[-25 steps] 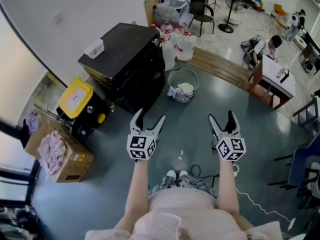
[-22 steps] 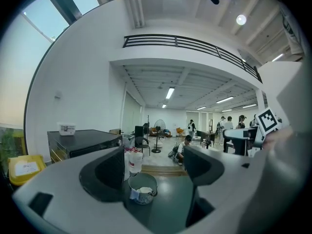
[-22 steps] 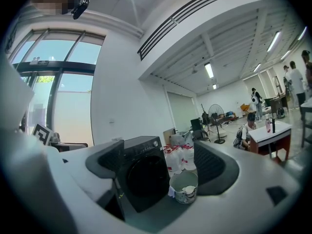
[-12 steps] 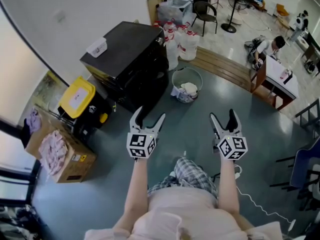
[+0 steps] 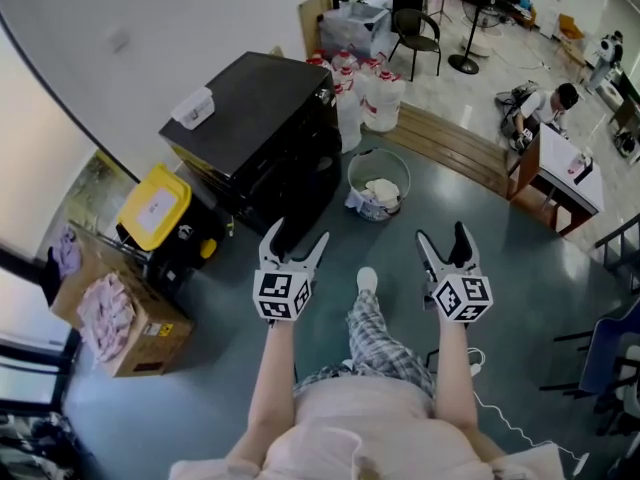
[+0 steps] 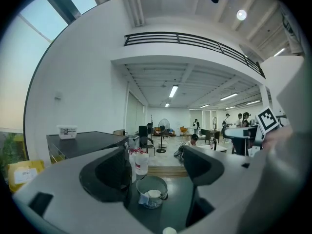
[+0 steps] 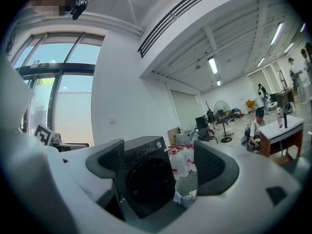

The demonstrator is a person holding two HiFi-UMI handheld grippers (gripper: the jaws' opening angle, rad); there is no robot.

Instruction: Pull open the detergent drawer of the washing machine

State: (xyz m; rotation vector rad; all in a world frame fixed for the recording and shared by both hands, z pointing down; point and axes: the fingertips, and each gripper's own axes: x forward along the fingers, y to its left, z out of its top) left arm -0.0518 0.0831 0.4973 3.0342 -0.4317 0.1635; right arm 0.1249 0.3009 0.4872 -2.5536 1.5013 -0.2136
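The black front-loading washing machine (image 5: 262,118) stands by the white wall, ahead and to the left. In the right gripper view its round door (image 7: 146,179) and top control strip (image 7: 145,147) face me; the drawer front is not clear, partly behind the left jaw. My left gripper (image 5: 298,234) is open and empty, held in the air short of the machine's front corner. My right gripper (image 5: 442,233) is also open and empty, further right over the floor. In the left gripper view the machine's flat top (image 6: 87,141) shows past that open gripper (image 6: 157,170).
A metal basin (image 5: 378,182) with a cloth sits on the floor beside the machine, with large jugs (image 5: 365,93) behind it. A small white box (image 5: 193,106) lies on the machine's top. A yellow-lidded bin (image 5: 153,205) and a cardboard box (image 5: 115,313) stand at left. My foot (image 5: 367,280) is forward.
The person has stepped forward, one leg swinging out between the grippers. The machine and basin sit slightly closer. Both grippers stay open at the same height.
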